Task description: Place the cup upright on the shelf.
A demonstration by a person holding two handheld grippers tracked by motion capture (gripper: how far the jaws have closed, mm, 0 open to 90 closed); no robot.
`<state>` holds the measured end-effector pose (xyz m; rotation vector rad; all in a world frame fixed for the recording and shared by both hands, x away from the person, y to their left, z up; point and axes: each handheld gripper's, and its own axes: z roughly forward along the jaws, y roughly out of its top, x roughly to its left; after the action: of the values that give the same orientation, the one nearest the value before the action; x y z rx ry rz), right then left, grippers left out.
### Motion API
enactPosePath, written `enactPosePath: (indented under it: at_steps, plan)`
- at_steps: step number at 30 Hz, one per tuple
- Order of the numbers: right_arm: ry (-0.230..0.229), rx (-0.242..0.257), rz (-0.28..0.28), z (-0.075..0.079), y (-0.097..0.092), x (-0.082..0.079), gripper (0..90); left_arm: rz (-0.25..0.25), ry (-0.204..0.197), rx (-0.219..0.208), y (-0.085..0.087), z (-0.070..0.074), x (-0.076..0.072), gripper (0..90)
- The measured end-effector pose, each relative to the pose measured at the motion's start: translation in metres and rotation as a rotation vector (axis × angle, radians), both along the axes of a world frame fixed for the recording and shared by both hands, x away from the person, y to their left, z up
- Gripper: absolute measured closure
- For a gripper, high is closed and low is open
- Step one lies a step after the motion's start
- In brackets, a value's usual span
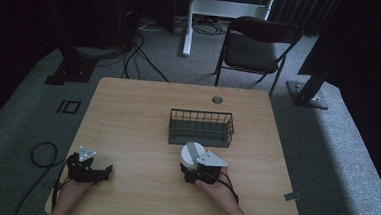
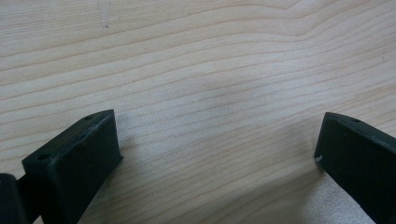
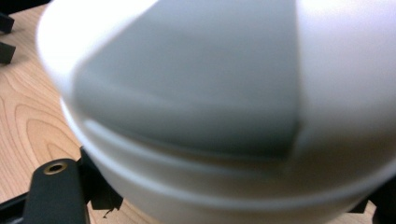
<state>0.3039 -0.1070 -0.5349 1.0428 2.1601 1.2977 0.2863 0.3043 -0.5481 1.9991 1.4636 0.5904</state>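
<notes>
Right gripper [image 1: 191,168]: grasping round white-and-grey plastic container [image 1: 192,153] | left gripper [image 1: 105,171]: released, over light wooden table [image 1: 128,113] | dark wire basket [image 1: 201,127]: just beyond container

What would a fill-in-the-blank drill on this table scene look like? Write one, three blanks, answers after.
1. The right gripper is closed on a white, round ____.
2. The wire basket sits on the table just beyond the ____ gripper.
3. The left gripper has its jaws ____ over bare wood.

Missing words: container; right; open

A dark wire basket [image 1: 201,127] sits mid-table [image 1: 128,108]; a folding chair [image 1: 256,44] stands beyond.
</notes>
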Motion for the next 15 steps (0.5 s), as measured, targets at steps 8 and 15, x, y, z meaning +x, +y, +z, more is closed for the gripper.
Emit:
enactPosePath:
  at_steps: [8,15]
  plan:
    - [0.024,-0.020,0.005,0.005,0.000,0.001,18.3,0.000,0.000,0.000,0.000,0.000,0.000,0.2]
    - [0.017,-0.007,0.012,0.013,-0.004,0.002,18.3,0.000,0.000,0.000,0.000,0.000,0.000,0.2]
